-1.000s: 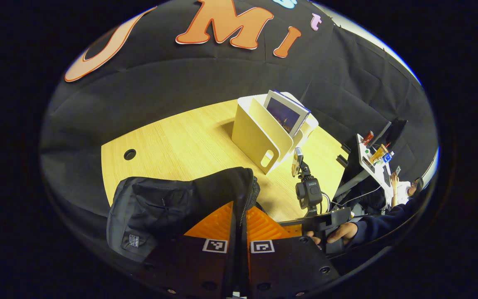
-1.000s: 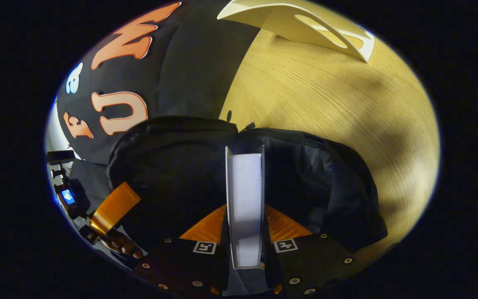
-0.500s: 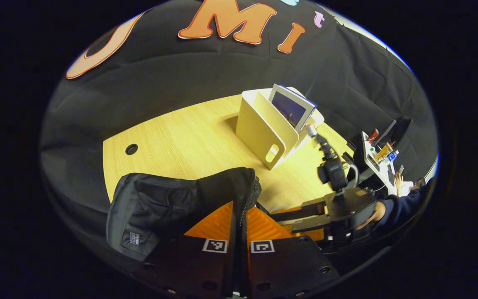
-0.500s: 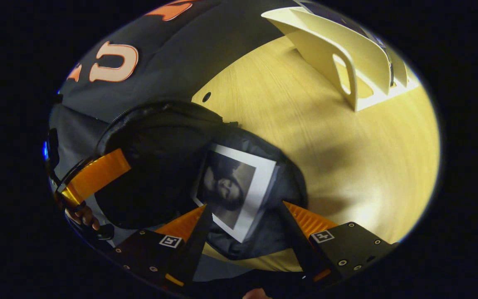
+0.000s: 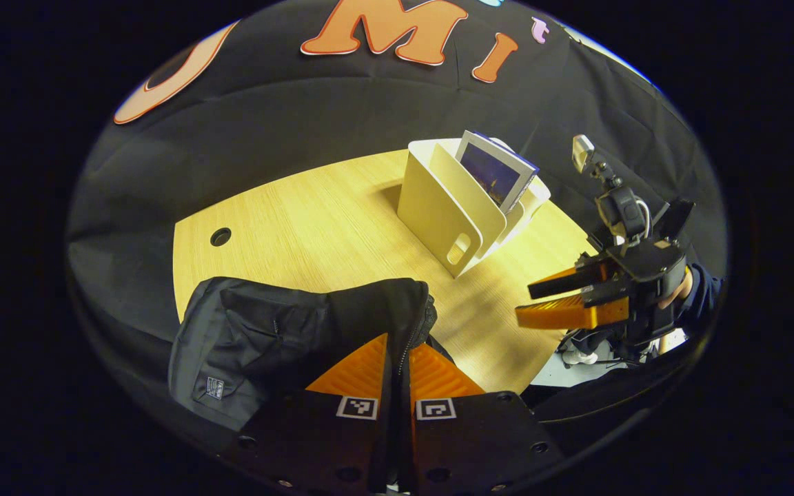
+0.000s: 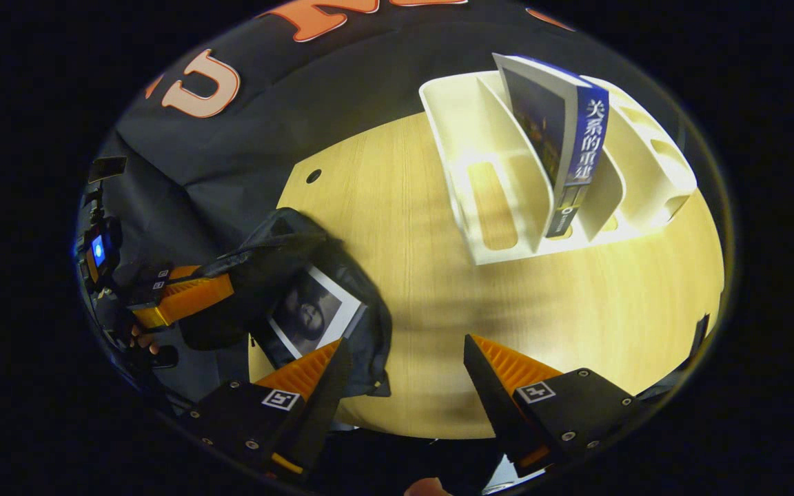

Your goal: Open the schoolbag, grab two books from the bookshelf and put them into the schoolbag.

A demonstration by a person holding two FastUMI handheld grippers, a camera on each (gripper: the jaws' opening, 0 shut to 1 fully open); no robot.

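Lying on the near left part of the table (image 6: pixel 438 289): the schoolbag (image 6: pixel 342 324), with one book (image 6: pixel 311 313) inside it. Standing at the far right of the table: the bookshelf (image 6: pixel 500 207), well apart from the schoolbag. Leaning in a middle slot of the bookshelf: another book (image 6: pixel 562 145).

The wooden table (image 6: pixel 438 289) carries the black schoolbag (image 5: pixel 266 337) and, well apart, the white bookshelf (image 6: pixel 507 207).
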